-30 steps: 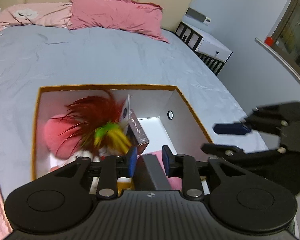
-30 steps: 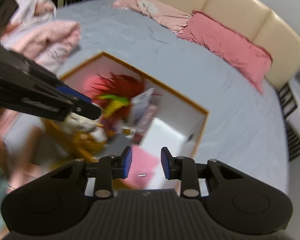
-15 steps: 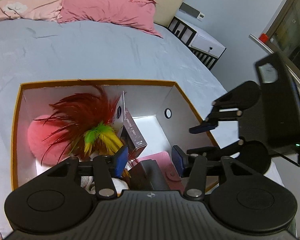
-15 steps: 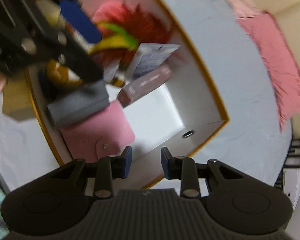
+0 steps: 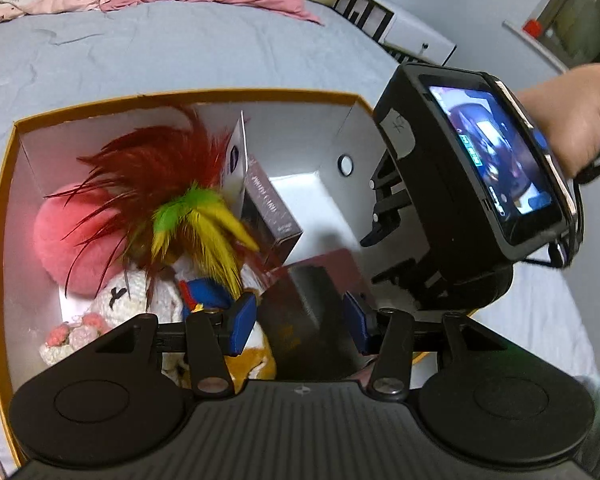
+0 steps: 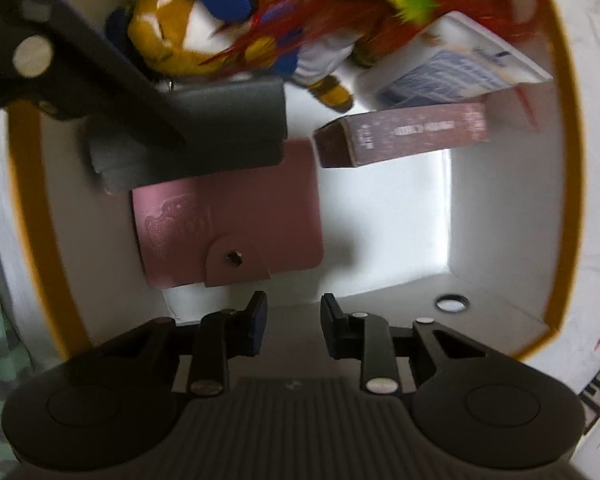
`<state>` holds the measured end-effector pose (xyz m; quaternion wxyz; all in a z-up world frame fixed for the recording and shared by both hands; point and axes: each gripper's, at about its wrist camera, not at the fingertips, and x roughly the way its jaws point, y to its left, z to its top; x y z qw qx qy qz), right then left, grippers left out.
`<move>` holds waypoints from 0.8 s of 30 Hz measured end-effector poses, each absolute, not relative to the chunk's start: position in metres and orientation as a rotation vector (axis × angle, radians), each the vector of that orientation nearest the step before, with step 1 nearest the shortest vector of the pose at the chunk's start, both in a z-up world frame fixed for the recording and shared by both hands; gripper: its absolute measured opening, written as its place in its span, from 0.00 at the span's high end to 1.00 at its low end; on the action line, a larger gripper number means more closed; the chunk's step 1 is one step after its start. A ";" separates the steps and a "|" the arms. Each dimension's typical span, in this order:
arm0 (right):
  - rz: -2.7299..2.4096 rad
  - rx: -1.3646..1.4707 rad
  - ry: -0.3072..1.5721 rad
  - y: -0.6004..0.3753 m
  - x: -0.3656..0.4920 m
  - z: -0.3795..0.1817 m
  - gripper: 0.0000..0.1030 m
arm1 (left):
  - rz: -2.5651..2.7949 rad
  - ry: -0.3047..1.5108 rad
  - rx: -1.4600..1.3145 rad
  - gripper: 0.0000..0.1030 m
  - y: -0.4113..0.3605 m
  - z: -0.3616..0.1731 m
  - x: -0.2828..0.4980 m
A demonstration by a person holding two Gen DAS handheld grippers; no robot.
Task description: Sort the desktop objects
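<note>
Both tools now hang over the open box (image 5: 4, 184) on the bed (image 5: 180, 52), and the biggest change in the last second is on the left: the left gripper (image 5: 300, 320) has spread its jaws wide around the grey wallet (image 5: 308, 312), where a second ago they sat close at its sides. The wallet lies between the blue pads (image 5: 242, 320) with a gap on either side, so it looks released rather than held, resting partly on the pink wallet (image 6: 228, 224) near the box's front wall. Meanwhile the right gripper (image 6: 292, 320) has swung round and dropped from beside the box to point steeply down into it, its jaws partly open with nothing between them, just above the pink wallet's snap flap. In the left view that right tool appears with its small lit screen facing up and a hand (image 5: 568, 120) behind it. The feather toy (image 5: 172, 200), the pink cushion (image 5: 64, 248), the knitted dolls (image 5: 140, 296) and the brown carton (image 6: 400, 136) crowd the far half. I judge the grey wallet is now put away, and the right tool may be going for the pink one, though blur in its view leaves that unsure.
</note>
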<state>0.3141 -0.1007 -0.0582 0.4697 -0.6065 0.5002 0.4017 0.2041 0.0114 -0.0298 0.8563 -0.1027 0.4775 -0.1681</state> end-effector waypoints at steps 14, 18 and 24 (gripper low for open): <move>1.091 -1.233 1.175 -0.121 0.317 -0.046 0.84 | -0.317 1.042 -0.251 0.46 0.029 -0.036 0.206; 1.102 -1.079 1.164 -0.130 0.321 -0.025 0.86 | -0.315 1.043 -0.249 0.46 0.031 -0.036 0.207; 1.150 -0.800 1.123 -0.135 0.317 0.010 0.88 | -0.308 1.041 -0.258 0.48 0.032 -0.036 0.205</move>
